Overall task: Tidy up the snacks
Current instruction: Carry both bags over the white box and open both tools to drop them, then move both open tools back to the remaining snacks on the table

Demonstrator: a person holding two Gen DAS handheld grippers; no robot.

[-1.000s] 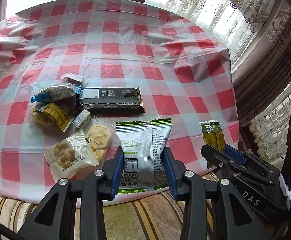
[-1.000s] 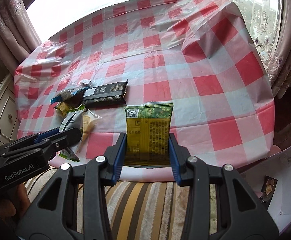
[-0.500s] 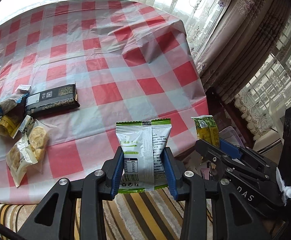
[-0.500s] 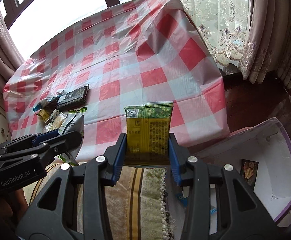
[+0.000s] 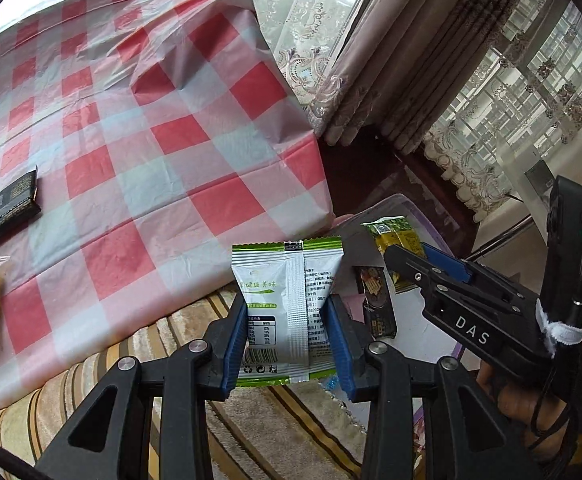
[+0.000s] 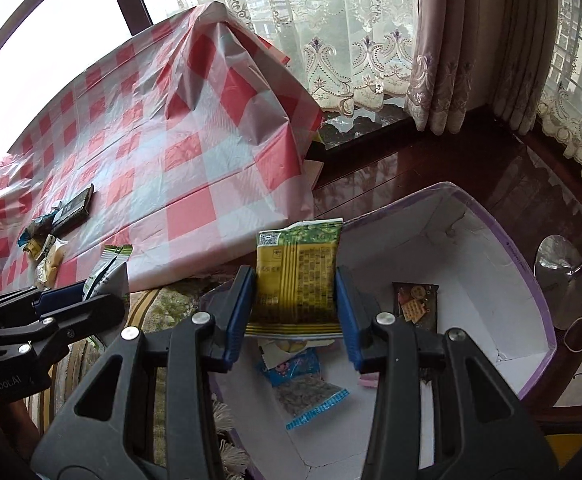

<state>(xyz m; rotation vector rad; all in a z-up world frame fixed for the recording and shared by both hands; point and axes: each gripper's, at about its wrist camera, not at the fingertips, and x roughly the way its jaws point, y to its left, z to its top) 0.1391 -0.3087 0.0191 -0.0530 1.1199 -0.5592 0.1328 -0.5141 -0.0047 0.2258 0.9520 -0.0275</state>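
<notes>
My left gripper (image 5: 289,316) is shut on a white and green snack packet (image 5: 287,304), held past the table's right edge above a striped cushion. My right gripper (image 6: 297,300) is shut on a yellow and green snack packet (image 6: 297,276), held over a white box with a purple rim (image 6: 503,248). In the left wrist view the right gripper (image 5: 419,264) shows at the right with its yellow packet (image 5: 393,240). In the right wrist view the left gripper (image 6: 71,304) shows at the left with its white packet (image 6: 105,272).
The box holds a dark cracker packet (image 6: 415,306) and a blue packet (image 6: 307,388). A black bar (image 5: 5,208) and several other snacks (image 6: 45,248) lie on the red checked tablecloth (image 5: 139,128). Curtains (image 6: 439,48) hang behind the box; a lamp base (image 6: 559,276) stands to its right.
Both grippers have swung right, away from the table, each keeping its packet. The snack pile has slid to the left edge of view and the white box has come under the right gripper.
</notes>
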